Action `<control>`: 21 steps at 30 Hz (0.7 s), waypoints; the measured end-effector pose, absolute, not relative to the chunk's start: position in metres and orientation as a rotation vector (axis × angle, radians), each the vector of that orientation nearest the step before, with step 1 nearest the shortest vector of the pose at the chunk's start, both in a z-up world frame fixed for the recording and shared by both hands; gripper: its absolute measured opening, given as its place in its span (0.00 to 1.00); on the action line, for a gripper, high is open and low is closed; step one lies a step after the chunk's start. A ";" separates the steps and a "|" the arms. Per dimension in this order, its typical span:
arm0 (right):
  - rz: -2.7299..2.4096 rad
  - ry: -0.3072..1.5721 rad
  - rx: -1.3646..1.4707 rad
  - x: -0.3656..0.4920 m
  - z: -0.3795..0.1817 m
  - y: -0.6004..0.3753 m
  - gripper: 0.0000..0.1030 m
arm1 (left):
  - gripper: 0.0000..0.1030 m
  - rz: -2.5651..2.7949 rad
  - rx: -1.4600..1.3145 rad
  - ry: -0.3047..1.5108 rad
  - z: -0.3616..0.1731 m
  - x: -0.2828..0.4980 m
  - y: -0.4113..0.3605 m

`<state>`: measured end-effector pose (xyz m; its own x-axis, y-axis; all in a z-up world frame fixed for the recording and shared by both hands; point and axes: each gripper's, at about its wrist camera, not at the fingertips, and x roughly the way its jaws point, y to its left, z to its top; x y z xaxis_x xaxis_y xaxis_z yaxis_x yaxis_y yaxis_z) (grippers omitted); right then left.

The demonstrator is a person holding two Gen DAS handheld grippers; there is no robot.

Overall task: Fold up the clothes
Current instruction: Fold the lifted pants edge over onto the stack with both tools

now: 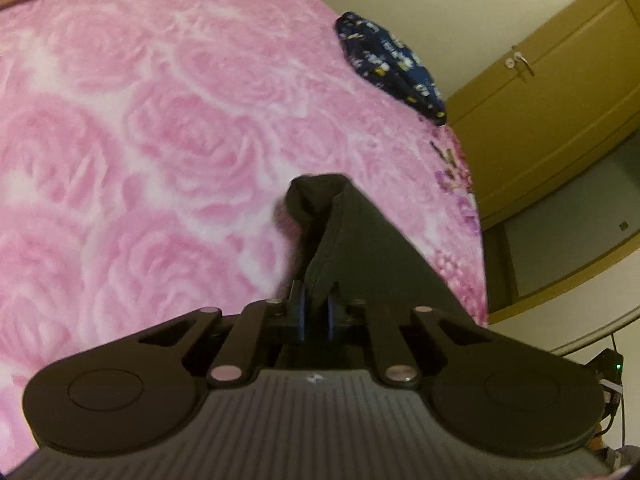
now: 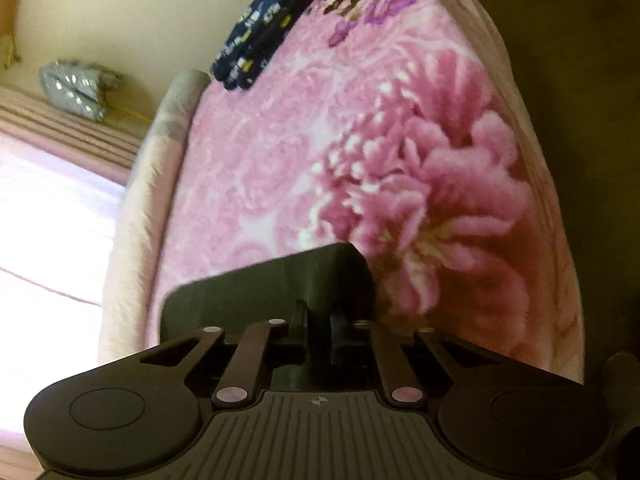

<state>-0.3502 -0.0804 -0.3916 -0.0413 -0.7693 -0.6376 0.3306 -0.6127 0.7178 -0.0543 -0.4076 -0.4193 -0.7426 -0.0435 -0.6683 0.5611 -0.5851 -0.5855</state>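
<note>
A dark grey garment (image 1: 360, 240) hangs between my two grippers above a bed with a pink rose-patterned blanket (image 1: 160, 140). My left gripper (image 1: 316, 300) is shut on a bunched edge of it, and the cloth runs forward and to the right from the jaws. In the right wrist view my right gripper (image 2: 318, 316) is shut on another edge of the same dark garment (image 2: 272, 284), which spreads as a flat band in front of the jaws.
A folded navy patterned garment (image 1: 392, 64) lies at the bed's far edge, and also shows in the right wrist view (image 2: 264, 32). A yellow-brown door (image 1: 560, 100) stands past the bed. A silver-grey bundle (image 2: 76, 88) lies by the wall.
</note>
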 end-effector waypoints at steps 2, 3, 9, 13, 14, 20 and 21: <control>-1.750 -0.476 1.462 -0.353 -0.392 -0.084 0.10 | 0.13 -2.353 0.905 1.172 -0.413 -0.062 -0.409; -1.739 -0.487 1.478 -0.358 -0.390 -0.085 0.22 | 0.16 -2.354 0.920 1.179 -0.409 -0.065 -0.410; -1.749 -0.682 1.533 -0.385 -0.385 -0.075 0.58 | 0.46 -2.310 0.913 1.240 -0.395 -0.089 -0.438; -1.699 -0.711 1.631 -0.389 -0.403 -0.087 0.39 | 0.16 -2.323 0.943 1.249 -0.406 -0.120 -0.451; -1.719 -0.679 1.619 -0.388 -0.402 -0.089 0.36 | 0.16 -2.345 0.944 1.215 -0.406 -0.124 -0.449; -1.801 -0.560 1.507 -0.376 -0.396 -0.090 0.22 | 0.11 -2.404 0.914 1.071 -0.414 -0.124 -0.441; -1.824 -0.537 1.494 -0.373 -0.398 -0.093 0.22 | 0.11 -2.404 0.920 1.064 -0.418 -0.126 -0.442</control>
